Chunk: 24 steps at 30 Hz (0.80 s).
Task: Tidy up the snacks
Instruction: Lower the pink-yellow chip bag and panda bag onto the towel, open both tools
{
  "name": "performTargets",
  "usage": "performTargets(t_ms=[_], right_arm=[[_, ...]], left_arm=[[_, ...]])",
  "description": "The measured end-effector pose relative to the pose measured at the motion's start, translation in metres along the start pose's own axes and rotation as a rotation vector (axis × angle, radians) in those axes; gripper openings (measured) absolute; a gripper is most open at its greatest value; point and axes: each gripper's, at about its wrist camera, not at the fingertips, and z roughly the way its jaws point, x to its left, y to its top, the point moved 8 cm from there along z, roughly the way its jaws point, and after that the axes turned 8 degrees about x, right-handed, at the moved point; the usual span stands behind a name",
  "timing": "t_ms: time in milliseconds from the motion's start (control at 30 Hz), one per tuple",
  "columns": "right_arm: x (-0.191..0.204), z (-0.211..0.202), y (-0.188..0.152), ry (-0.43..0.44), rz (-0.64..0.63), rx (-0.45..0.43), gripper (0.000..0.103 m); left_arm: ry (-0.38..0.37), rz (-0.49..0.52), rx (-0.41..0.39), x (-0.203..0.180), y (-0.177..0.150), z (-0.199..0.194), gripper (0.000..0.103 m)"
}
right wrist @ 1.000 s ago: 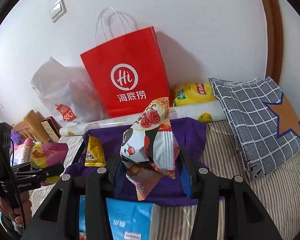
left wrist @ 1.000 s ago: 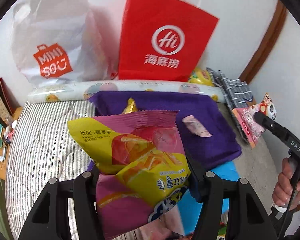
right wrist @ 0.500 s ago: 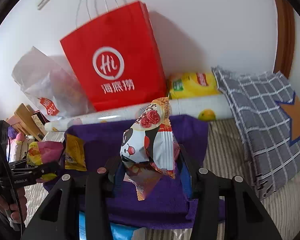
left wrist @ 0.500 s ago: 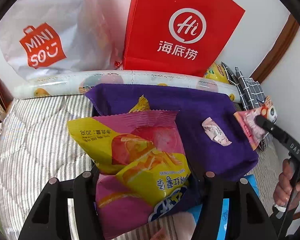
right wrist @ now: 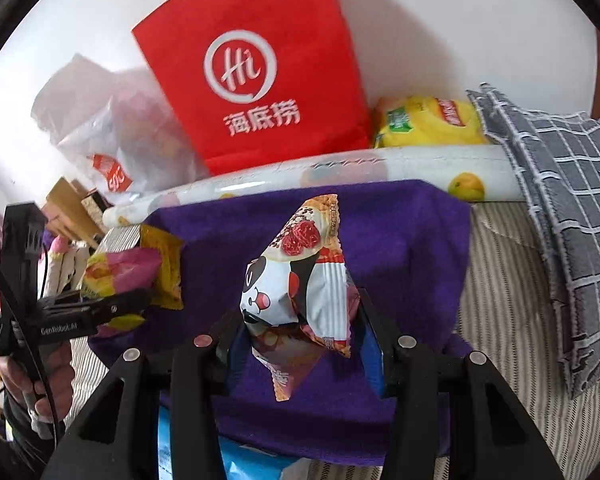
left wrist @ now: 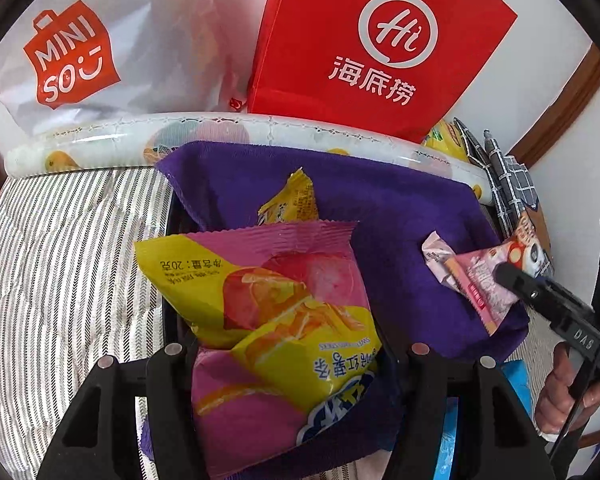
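My left gripper point(left wrist: 284, 332) is shut on a pink and yellow snack bag point(left wrist: 260, 280), held above the near part of a purple towel point(left wrist: 380, 208). A small yellow packet point(left wrist: 292, 204) lies on the towel just beyond it, and a little pink wrapper point(left wrist: 436, 256) lies to the right. My right gripper point(right wrist: 300, 328) is shut on a panda-print snack packet point(right wrist: 296, 276), upright over the towel point(right wrist: 400, 248). In the right wrist view the left gripper point(right wrist: 132, 304) holds its bag point(right wrist: 116, 268) at the towel's left edge. A hand grips each handle.
A red paper bag point(right wrist: 252, 72) and a white Miniso bag point(left wrist: 100, 48) stand against the wall behind a rolled fruit-print mat point(right wrist: 340, 168). A yellow chip bag point(right wrist: 428, 120) and a grey checked cushion point(right wrist: 560, 200) lie at the right. A blue packet point(right wrist: 252, 464) pokes out under the towel.
Both grippers have come down and forward over the purple towel, each still holding its snack. The red bag and the towel now look larger and nearer.
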Motion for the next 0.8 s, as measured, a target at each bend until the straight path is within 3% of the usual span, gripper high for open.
performTargets(t_ms=[133, 333, 400, 467, 800], right_arm=[[-0.002, 0.005, -0.003, -0.018, 0.003, 0.035, 0.049], [-0.003, -0.008, 0.001, -0.074, -0.017, -0.021, 0.069], [-0.003, -0.013, 0.003, -0.083, -0.016, -0.034, 0.072], [-0.002, -0.018, 0.005, -0.09, -0.013, -0.048, 0.073], [0.006, -0.052, 0.005, -0.194, -0.057, -0.138, 0.073]], left_arm=[[-0.002, 0.006, -0.005, -0.001, -0.001, 0.0, 0.062], [0.008, 0.014, -0.002, -0.002, 0.001, 0.004, 0.062], [0.002, 0.012, -0.001, -0.002, 0.001, 0.004, 0.072], [0.002, 0.008, -0.012, -0.003, 0.003, 0.0, 0.08], [-0.009, -0.006, -0.049, 0.0, 0.004, -0.025, 0.081]])
